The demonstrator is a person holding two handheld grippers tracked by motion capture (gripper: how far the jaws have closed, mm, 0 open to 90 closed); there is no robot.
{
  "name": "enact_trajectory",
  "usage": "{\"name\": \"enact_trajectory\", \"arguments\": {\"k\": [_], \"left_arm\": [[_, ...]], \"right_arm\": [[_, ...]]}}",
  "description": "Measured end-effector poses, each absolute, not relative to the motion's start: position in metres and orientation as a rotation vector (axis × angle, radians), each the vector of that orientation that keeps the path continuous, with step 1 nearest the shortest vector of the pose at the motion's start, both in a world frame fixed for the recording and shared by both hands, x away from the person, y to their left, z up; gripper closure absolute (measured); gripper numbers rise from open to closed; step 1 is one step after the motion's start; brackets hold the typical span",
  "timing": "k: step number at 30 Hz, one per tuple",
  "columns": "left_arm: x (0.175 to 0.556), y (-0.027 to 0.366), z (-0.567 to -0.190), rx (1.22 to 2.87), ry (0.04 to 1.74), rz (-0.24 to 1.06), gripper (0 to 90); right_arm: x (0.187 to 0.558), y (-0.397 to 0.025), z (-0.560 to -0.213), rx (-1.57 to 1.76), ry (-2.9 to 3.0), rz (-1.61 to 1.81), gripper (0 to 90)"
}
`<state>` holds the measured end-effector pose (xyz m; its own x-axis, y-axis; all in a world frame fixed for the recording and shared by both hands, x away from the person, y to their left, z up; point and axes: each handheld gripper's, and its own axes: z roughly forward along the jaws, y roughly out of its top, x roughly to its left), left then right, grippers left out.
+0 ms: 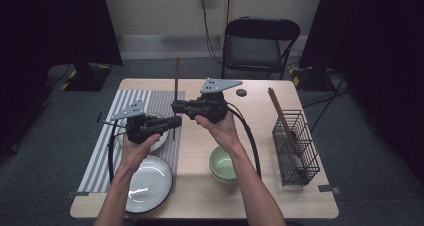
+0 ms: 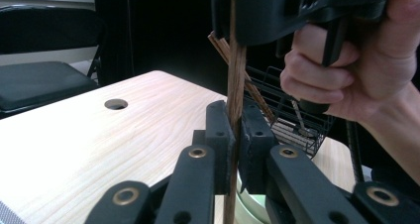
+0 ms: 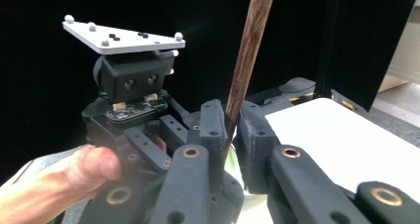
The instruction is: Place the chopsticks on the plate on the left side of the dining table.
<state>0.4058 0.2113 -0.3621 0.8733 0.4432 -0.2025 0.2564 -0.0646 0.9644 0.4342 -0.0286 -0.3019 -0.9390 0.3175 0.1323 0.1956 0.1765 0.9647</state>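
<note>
High view: nearest the camera, a grey plate is seen at the table's near edge, on a striped placemat. A stack of green bowls stands to its right. Above the mat, a dark wooden chopstick is held upright between the left gripper and the right gripper, both clamped on it. A wire basket with more chopsticks stands well apart at the right. The transfer is judged about midway: the stick is out of the basket but not yet laid on the mat.

Left gripper view: the jaws are seen closed on the chopstick, with the right gripper's body just above. The pale wooden tabletop carries a cable hole.

Right gripper view: the jaws are seen pressed against the chopstick; the left gripper's grey plate shows beyond.

Room: a black folding chair, dark curtains and grey carpet are noted.
</note>
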Motion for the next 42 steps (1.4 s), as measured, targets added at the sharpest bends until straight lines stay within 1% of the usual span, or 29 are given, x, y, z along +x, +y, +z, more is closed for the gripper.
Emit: {"name": "enact_trajectory", "arguments": {"k": [1,2,7,9,11,13,14,17,19,20,21,25,31,38,42], "left_arm": [[0.406,0.212,-0.363,1.651,0.554,0.166,80.5],[0.405,0.213,-0.365,1.648,0.554,0.152,78.2],[0.404,0.215,-0.372,1.664,0.582,0.164,72.3],[0.404,0.216,-0.374,1.677,0.576,0.167,72.2],[0.404,0.215,-0.376,1.683,0.583,0.159,72.6],[0.405,0.215,-0.379,1.668,0.571,0.126,75.6],[0.405,0.215,-0.379,1.666,0.576,0.130,75.9],[0.405,0.213,-0.380,1.684,0.562,0.131,82.3],[0.403,0.210,-0.379,1.692,0.542,0.125,84.1],[0.402,0.208,-0.378,1.698,0.534,0.135,85.1],[0.402,0.208,-0.377,1.712,0.525,0.145,85.9],[0.403,0.207,-0.371,1.673,0.523,0.140,86.2],[0.404,0.208,-0.361,1.659,0.521,0.162,86.2],[0.405,0.206,-0.359,1.655,0.513,0.167,86.3],[0.405,0.209,-0.358,1.646,0.523,0.180,86.2]], "right_arm": [[0.434,-0.029,-0.301,0.508,2.333,1.889,85.0],[0.434,-0.030,-0.301,0.505,2.330,1.897,85.4],[0.434,-0.035,-0.295,0.516,2.304,1.915,85.7],[0.434,-0.037,-0.293,0.518,2.296,1.918,85.7],[0.434,-0.038,-0.291,0.518,2.295,1.914,85.7],[0.435,-0.040,-0.290,0.521,2.286,1.928,85.7],[0.435,-0.040,-0.289,0.516,2.281,1.934,85.7],[0.434,-0.040,-0.289,0.515,2.284,1.950,85.7],[0.434,-0.039,-0.289,0.516,2.286,1.952,85.5],[0.434,-0.039,-0.290,0.522,2.286,1.956,84.5],[0.435,-0.039,-0.291,0.525,2.279,1.964,81.6],[0.435,-0.034,-0.297,0.519,2.316,1.963,76.3],[0.436,-0.030,-0.308,0.527,2.342,1.966,77.1],[0.436,-0.027,-0.316,0.545,2.356,1.953,82.4],[0.436,-0.027,-0.319,0.550,2.361,1.945,81.6]]}}
